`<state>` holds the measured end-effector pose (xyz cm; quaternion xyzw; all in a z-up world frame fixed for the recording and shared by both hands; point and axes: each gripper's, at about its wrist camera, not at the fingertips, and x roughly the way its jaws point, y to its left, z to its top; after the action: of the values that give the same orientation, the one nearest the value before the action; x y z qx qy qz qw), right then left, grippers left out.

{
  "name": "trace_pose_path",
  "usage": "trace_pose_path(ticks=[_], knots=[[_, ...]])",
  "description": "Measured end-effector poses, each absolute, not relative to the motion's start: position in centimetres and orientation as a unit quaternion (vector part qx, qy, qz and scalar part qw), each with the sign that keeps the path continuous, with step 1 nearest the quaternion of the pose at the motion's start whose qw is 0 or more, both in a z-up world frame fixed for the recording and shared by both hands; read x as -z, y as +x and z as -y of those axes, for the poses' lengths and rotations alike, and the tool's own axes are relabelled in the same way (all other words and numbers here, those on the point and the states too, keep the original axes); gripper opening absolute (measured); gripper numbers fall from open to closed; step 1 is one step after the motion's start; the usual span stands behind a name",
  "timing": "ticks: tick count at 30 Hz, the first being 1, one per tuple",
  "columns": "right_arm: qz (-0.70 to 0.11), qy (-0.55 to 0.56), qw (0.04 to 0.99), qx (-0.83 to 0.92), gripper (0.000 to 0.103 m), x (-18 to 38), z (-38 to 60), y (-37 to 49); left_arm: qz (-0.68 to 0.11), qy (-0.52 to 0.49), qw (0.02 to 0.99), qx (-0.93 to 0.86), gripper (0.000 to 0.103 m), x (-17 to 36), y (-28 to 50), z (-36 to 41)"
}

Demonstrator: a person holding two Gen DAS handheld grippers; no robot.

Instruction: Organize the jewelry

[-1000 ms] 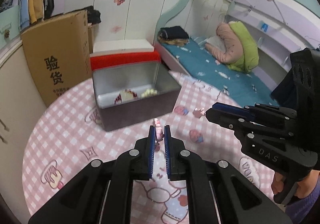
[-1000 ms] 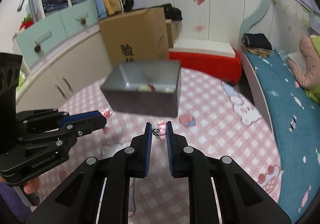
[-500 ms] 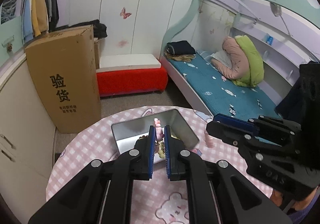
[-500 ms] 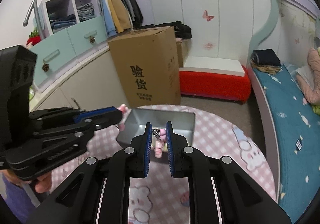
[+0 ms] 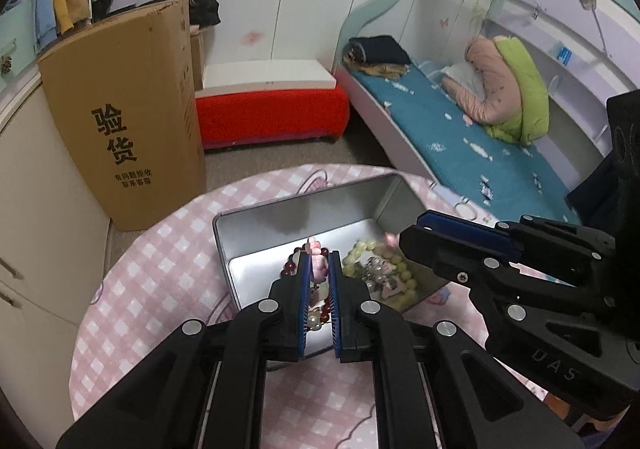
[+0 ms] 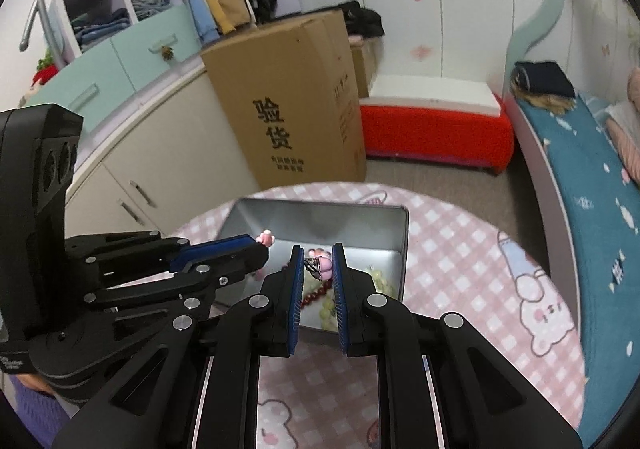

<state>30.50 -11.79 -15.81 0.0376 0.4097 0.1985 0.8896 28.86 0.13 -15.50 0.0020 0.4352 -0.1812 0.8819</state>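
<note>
Two hand-held grippers (image 5: 319,269) (image 6: 316,265) angled over tin (image 5: 256,217).

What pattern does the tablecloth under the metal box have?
Pink and white checks with cartoon animals on the tablecloth; the right wrist view shows it best.

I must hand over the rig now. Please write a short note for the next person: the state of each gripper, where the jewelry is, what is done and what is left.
Left gripper: shut on a pink charm, above the tin.
Right gripper: shut on a pink clip, also above the tin.
Tin: open, on the pink checked table.
Done: green beads and red beads already lie inside.
Left: probably lower both pieces into the tin and open the jaws. No lid is in view.
</note>
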Motion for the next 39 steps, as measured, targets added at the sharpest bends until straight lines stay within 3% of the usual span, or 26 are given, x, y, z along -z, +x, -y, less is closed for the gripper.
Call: trace_pose_path(ticks=[27, 28, 32, 39], knots=[[-0.431, 0.054, 0.879, -0.198, 0.016, 18.4, 12.4, 31.0, -0.459, 0.0, 0.87, 0.179, 0.008, 17.1, 29.7, 0.5], [-0.43, 0.057, 0.879, -0.197, 0.016, 18.3, 12.4, 30.9, -0.457, 0.0, 0.871, 0.179, 0.009, 17.0, 29.5, 0.5], [-0.424, 0.061, 0.882, -0.196, 0.017, 17.8, 12.7, 30.5, -0.446, -0.009, 0.878, 0.172, 0.029, 16.5, 29.0, 0.0], [-0.413, 0.067, 0.887, -0.195, 0.017, 16.6, 13.4, 29.6, -0.432, -0.017, 0.884, 0.176, 0.029, 15.2, 28.1, -0.2]])
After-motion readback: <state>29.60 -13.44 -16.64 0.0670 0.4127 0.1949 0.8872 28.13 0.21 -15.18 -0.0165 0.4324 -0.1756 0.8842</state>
